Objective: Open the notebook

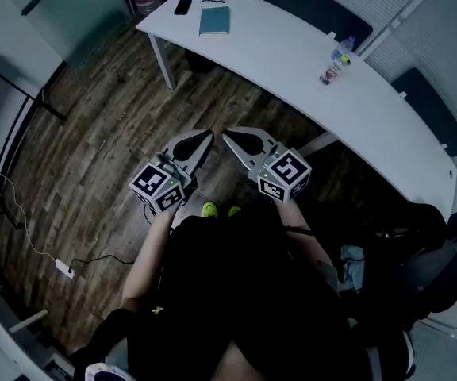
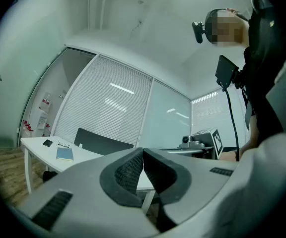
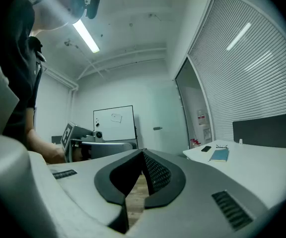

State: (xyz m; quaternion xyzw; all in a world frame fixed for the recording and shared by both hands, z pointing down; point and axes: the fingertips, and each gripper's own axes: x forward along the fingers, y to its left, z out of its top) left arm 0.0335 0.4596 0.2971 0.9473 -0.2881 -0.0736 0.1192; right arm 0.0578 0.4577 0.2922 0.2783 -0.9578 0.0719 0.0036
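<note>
While notebook [image 1: 214,21] lies closed on far bench [image 1: 284,54] end, left claw [image 1: 206,136], right claw [image 1: 228,136] both pinched together, empty, well off. Step closer, part one claw, nip cover edge.

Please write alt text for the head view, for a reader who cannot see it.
From above, a person on a wooden floor holds the left tongs and right tongs side by side, both shut and empty, well short of a curved white table. A closed blue notebook lies at the table's far end beside a black phone and glasses.
</note>
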